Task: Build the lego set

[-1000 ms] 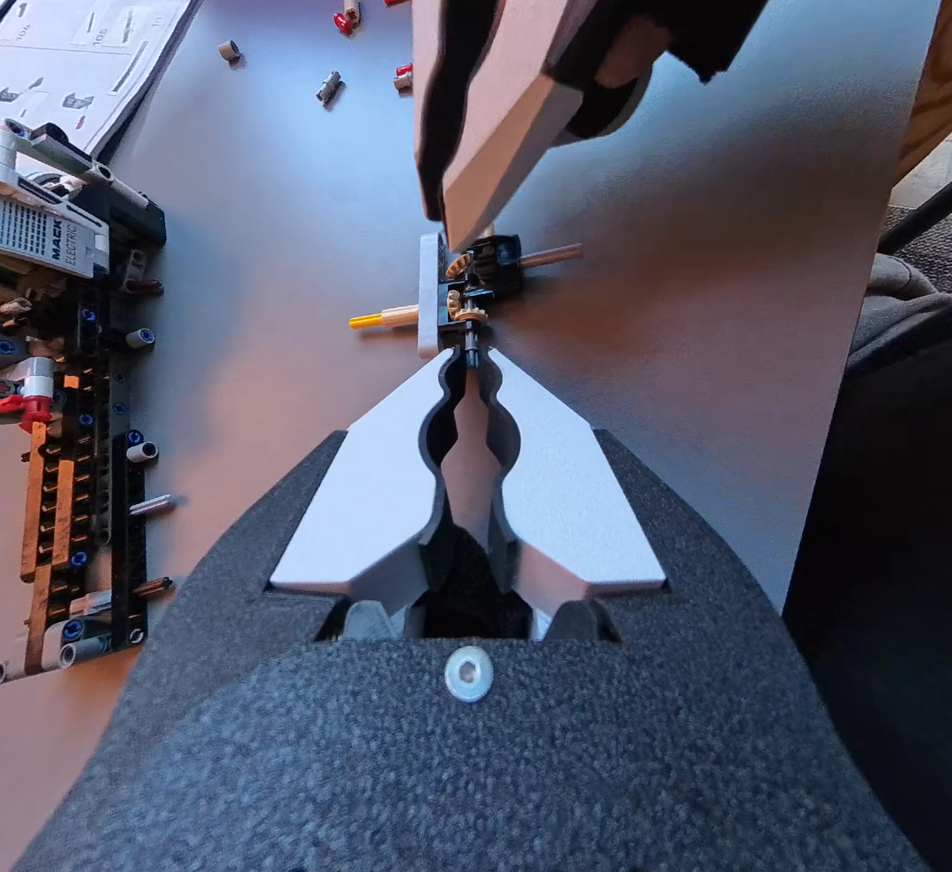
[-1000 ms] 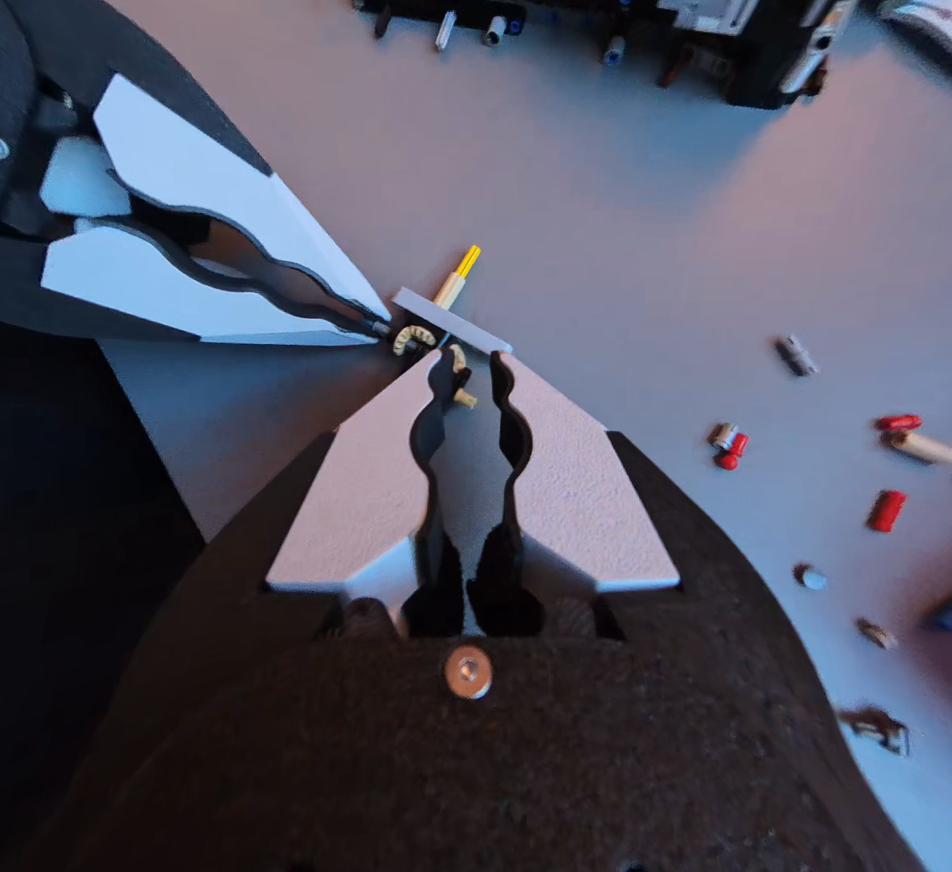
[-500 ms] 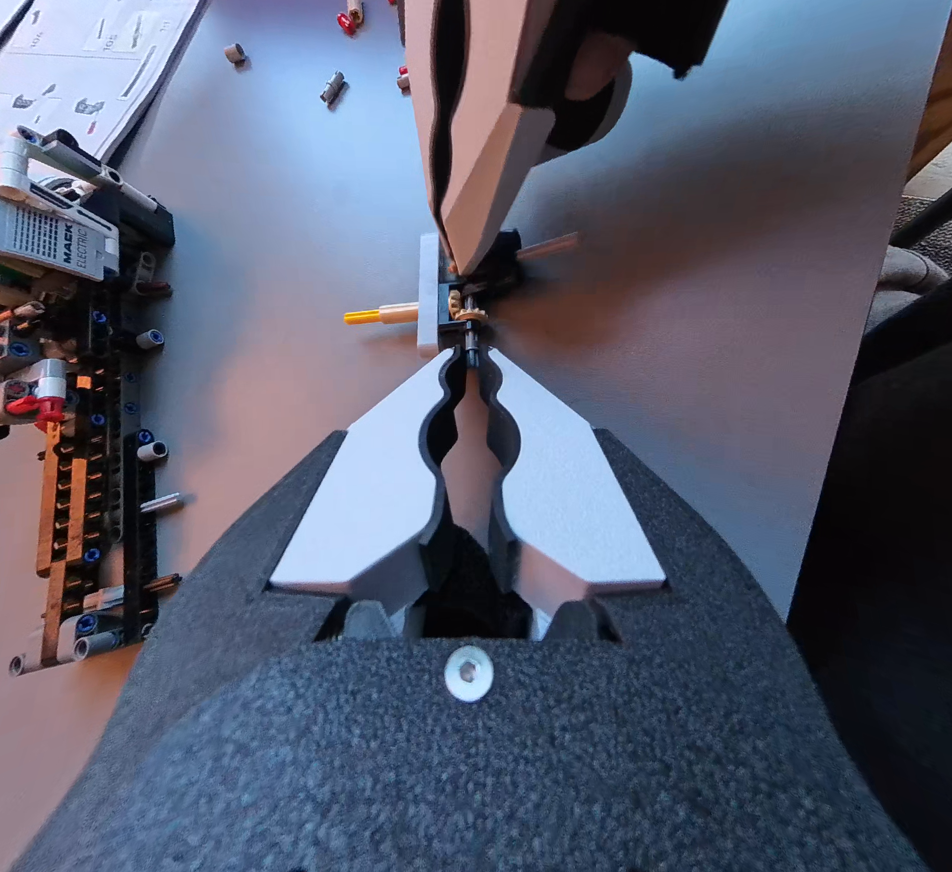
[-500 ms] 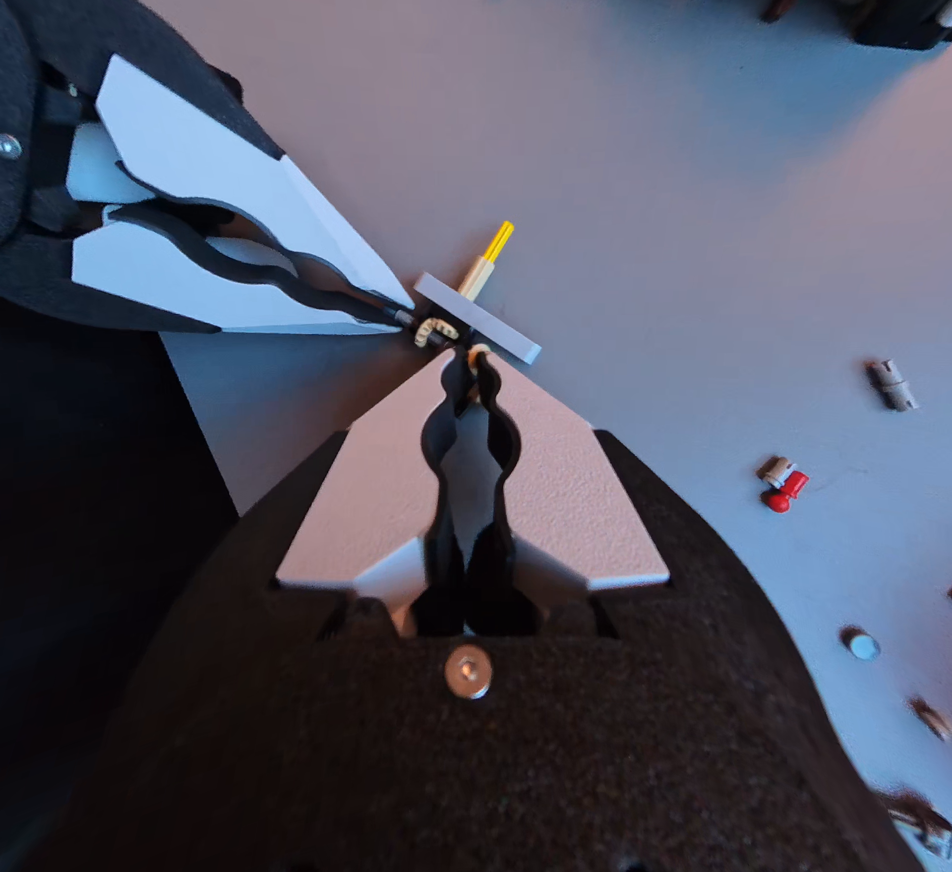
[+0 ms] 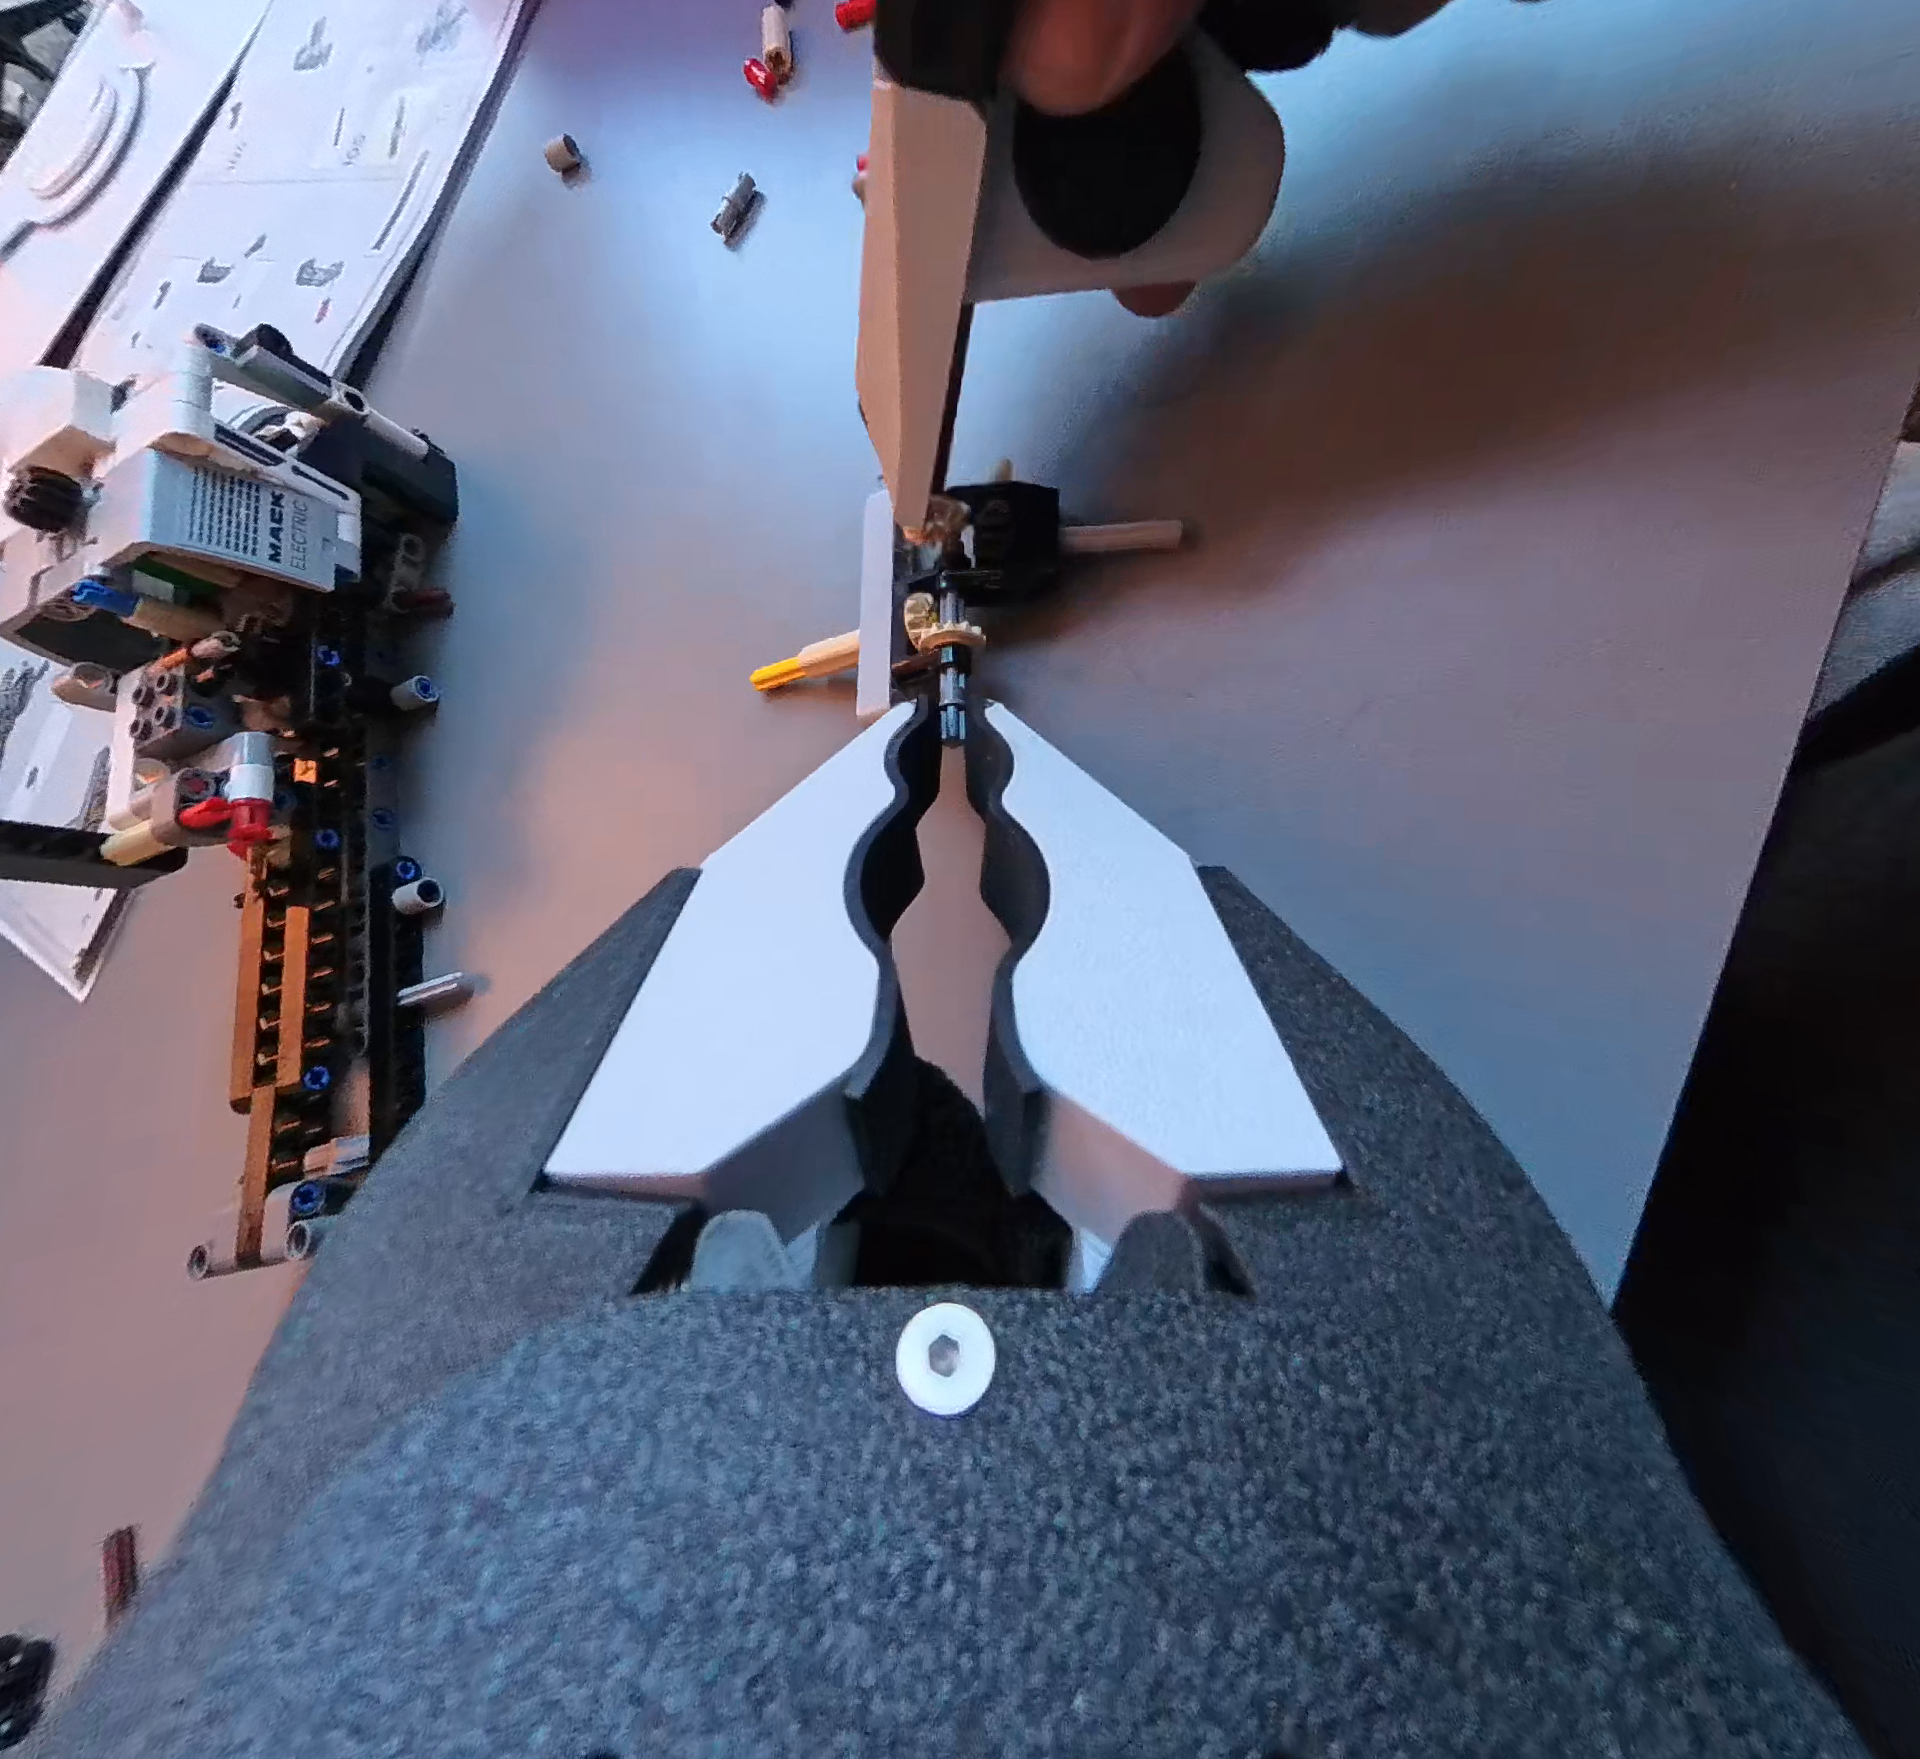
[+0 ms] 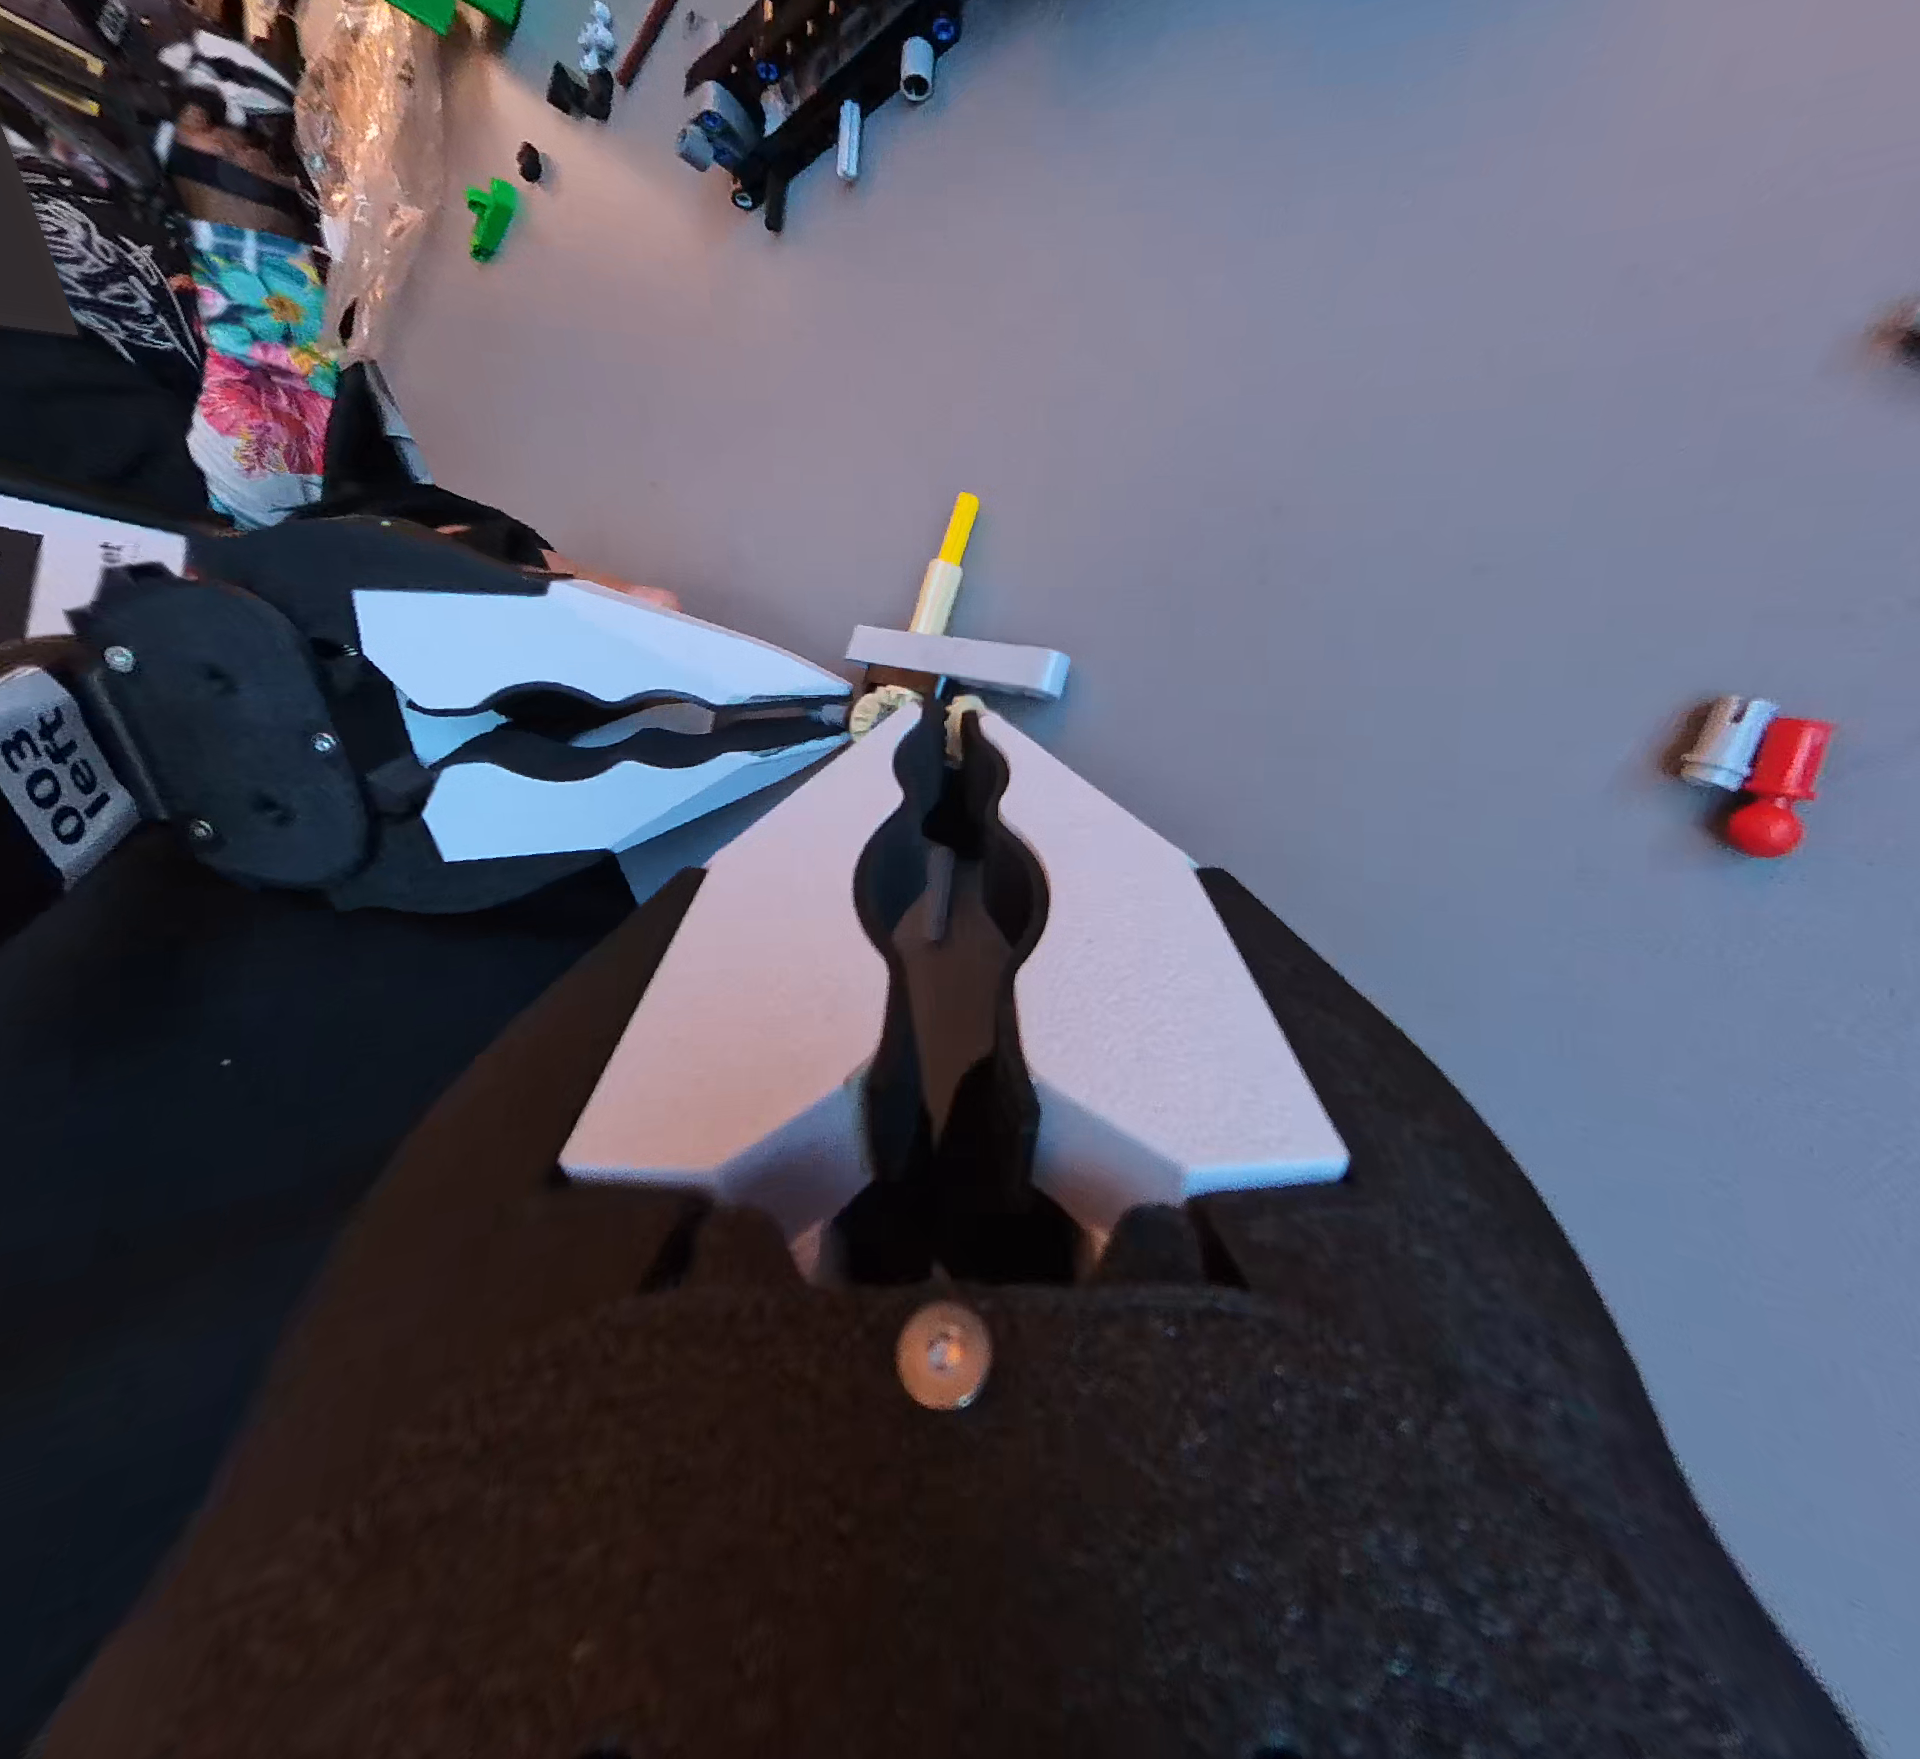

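The left gripper (image 5: 953,735) is clenched on the dark axle (image 5: 952,701) that sticks out of a small gear subassembly (image 5: 961,582) resting on the grey table (image 5: 1455,566). The right gripper (image 6: 948,722) comes in steeply from the far side, its fingertips pinched together on the tan bevel gear (image 5: 940,514) at the subassembly's top; in the left wrist view it shows as a narrow wedge (image 5: 920,504), so the pinch is clearer in its own view.

The subassembly has a light grey beam (image 6: 961,660) across one side, a black block (image 5: 1003,535), a yellow-tipped tan axle (image 6: 943,566) pointing toward the truck chassis and a tan axle (image 5: 1127,537) pointing the other way.

The table edge (image 5: 1766,878) runs close on the right of the left wrist view, with dark space beyond it, so there is little room that way. Between the subassembly and the half-built truck chassis (image 5: 281,930) lies a broad bare strip. The truck cab (image 5: 197,504) stands at the chassis's far end, beside the open instruction booklet (image 5: 343,120).

Beyond the work, loose pieces dot the table: a dark grey connector (image 5: 736,203), a tan bush (image 5: 562,154) and red pins (image 5: 764,73). A red-and-grey pin pair (image 6: 1756,769) lies well apart on the right wrist view's right. A green piece (image 6: 490,215) and clear plastic bags (image 6: 364,109) sit near the chassis's other end.
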`<action>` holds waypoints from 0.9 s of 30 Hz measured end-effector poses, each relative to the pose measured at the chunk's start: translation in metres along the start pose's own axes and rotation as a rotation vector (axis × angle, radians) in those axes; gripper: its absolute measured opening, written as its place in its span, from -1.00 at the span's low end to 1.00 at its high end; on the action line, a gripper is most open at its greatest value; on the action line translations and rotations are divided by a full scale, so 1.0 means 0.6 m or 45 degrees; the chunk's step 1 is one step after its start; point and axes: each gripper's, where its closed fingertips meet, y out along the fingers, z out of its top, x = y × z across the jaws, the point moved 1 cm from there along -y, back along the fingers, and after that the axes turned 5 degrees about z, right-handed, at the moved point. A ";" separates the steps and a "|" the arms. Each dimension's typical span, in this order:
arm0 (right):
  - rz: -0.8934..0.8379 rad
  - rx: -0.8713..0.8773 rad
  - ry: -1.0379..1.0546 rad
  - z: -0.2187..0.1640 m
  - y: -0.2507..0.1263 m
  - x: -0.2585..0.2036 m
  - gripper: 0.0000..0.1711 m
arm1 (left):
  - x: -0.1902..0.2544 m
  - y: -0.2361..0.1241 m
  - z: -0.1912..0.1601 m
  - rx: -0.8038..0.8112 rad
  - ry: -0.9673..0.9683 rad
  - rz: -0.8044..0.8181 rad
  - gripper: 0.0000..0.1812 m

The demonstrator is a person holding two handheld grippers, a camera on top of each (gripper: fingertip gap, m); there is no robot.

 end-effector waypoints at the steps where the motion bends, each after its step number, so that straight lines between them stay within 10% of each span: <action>1: -0.016 -0.014 0.009 -0.002 0.000 0.001 -0.97 | 0.000 0.000 0.000 -0.004 0.002 0.001 -0.98; 27: -0.519 -0.178 -0.565 -0.005 -0.004 0.009 -0.97 | 0.004 0.007 -0.003 -0.032 0.009 0.001 -0.98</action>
